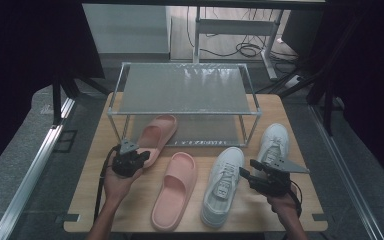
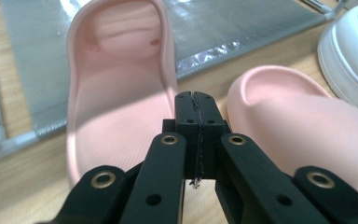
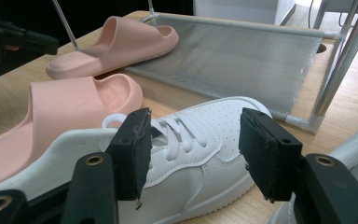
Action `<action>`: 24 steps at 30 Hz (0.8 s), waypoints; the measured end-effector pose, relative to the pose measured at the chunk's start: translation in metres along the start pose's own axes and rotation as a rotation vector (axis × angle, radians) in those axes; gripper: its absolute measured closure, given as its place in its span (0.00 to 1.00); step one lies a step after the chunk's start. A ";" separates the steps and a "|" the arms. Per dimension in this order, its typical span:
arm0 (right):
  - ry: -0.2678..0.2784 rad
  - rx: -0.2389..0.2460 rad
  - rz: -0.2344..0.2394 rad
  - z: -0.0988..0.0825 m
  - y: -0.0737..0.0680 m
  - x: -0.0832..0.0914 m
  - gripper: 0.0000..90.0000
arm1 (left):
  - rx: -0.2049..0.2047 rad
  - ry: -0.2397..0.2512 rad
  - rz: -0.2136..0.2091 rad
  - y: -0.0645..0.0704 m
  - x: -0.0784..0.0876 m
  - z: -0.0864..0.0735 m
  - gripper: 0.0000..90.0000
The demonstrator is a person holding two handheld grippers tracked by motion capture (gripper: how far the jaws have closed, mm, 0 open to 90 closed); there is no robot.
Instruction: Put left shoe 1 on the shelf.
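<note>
Two pink slippers and two white sneakers lie on the wooden table point(image 1: 95, 165). One slipper point(image 1: 155, 135) point(image 2: 116, 93) has its toe on the rack's lower shelf point(image 2: 37, 56). My left gripper point(image 1: 142, 156) point(image 2: 195, 95) is shut with its pads pressed together and nothing between them, just over that slipper's heel edge. The other slipper point(image 1: 176, 189) point(image 2: 289, 121) lies to its right. My right gripper point(image 1: 241, 174) point(image 3: 196, 116) stands open over the laces of the nearer sneaker point(image 1: 223, 185) point(image 3: 191, 154), its pads apart from the shoe.
A metal two-shelf rack point(image 1: 185, 90) with mesh shelves stands at the back of the table. The second sneaker point(image 1: 274, 142) lies at the right beside the rack's leg. Metal rails run along both sides of the table, with cables on the floor behind.
</note>
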State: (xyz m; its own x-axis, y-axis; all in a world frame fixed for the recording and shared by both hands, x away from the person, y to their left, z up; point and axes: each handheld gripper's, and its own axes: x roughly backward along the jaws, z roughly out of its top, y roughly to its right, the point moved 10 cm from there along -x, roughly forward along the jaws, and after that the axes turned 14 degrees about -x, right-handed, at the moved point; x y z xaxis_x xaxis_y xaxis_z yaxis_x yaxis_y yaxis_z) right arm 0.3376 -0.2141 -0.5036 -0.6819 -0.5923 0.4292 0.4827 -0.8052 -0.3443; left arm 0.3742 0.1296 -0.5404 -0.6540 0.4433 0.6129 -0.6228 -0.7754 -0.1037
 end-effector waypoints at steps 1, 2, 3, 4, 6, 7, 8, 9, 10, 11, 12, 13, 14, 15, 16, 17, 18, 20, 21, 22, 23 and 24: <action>0.000 0.002 0.000 0.000 0.000 0.000 0.50 | 0.002 0.003 0.001 0.000 0.002 -0.002 1.00; -0.002 0.002 0.000 0.000 0.000 0.000 0.50 | 0.008 0.005 0.000 0.000 0.005 -0.005 1.00; -0.003 0.003 0.000 0.000 0.000 0.000 0.50 | 0.012 0.007 0.000 0.000 0.008 -0.008 1.00; -0.003 0.005 0.000 0.000 0.000 0.000 0.50 | 0.016 0.008 -0.001 0.000 0.009 -0.009 1.00; -0.003 0.002 0.001 0.000 -0.001 -0.001 0.50 | 0.024 0.012 -0.007 0.000 0.013 -0.014 1.00; -0.004 0.002 0.000 -0.001 0.000 -0.002 0.50 | 0.029 0.013 -0.009 0.000 0.015 -0.016 1.00; -0.005 0.002 -0.001 -0.001 0.000 -0.002 0.50 | 0.031 0.011 -0.011 0.000 0.016 -0.018 1.00; -0.005 0.003 -0.001 -0.001 0.000 -0.002 0.50 | 0.035 0.010 -0.011 -0.001 0.018 -0.021 1.00; -0.006 0.003 -0.001 -0.001 0.000 -0.002 0.50 | 0.039 0.009 -0.010 -0.001 0.019 -0.024 1.00; -0.006 0.004 -0.001 -0.001 0.000 -0.002 0.50 | 0.044 0.009 -0.008 -0.002 0.020 -0.026 1.00; -0.006 0.004 -0.001 -0.001 0.000 -0.002 0.50 | 0.049 0.011 -0.005 -0.003 0.021 -0.028 1.00; -0.008 0.005 -0.001 -0.002 -0.001 -0.002 0.50 | 0.053 0.009 0.000 -0.004 0.023 -0.030 1.00; -0.006 0.004 -0.001 -0.002 -0.001 -0.002 0.50 | 0.059 0.009 0.003 -0.005 0.024 -0.032 1.00; -0.007 0.006 -0.001 -0.002 -0.001 -0.002 0.50 | 0.066 0.010 0.005 -0.006 0.026 -0.035 1.00; -0.008 0.007 -0.001 -0.002 -0.001 -0.002 0.50 | 0.070 0.010 0.007 -0.007 0.028 -0.037 1.00; -0.008 0.007 -0.001 -0.002 -0.001 -0.002 0.50 | 0.070 0.010 0.007 -0.007 0.028 -0.037 1.00; -0.010 0.007 0.001 -0.002 -0.001 -0.002 0.50 | 0.078 0.002 0.011 -0.008 0.031 -0.045 1.00; -0.011 0.008 0.001 -0.003 -0.001 -0.003 0.50 | 0.082 -0.014 0.014 -0.009 0.031 -0.052 1.00; -0.012 0.009 0.002 -0.003 -0.001 -0.004 0.50 | 0.082 -0.014 0.014 -0.009 0.031 -0.052 1.00; -0.014 0.010 0.003 -0.003 -0.001 -0.004 0.50 | 0.092 -0.021 0.013 -0.010 0.031 -0.058 1.00; -0.015 0.011 0.003 -0.004 -0.002 -0.004 0.50 | 0.095 -0.028 0.014 -0.010 0.031 -0.061 1.00; -0.015 0.011 0.003 -0.004 -0.002 -0.004 0.50 | 0.095 -0.028 0.014 -0.010 0.031 -0.061 1.00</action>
State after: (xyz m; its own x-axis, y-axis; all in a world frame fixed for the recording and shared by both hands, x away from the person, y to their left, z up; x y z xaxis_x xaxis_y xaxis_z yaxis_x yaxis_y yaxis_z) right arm 0.3379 -0.2101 -0.5080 -0.6721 -0.5951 0.4406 0.4907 -0.8036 -0.3367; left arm 0.3343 0.1785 -0.5682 -0.6491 0.4202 0.6341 -0.5690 -0.8214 -0.0382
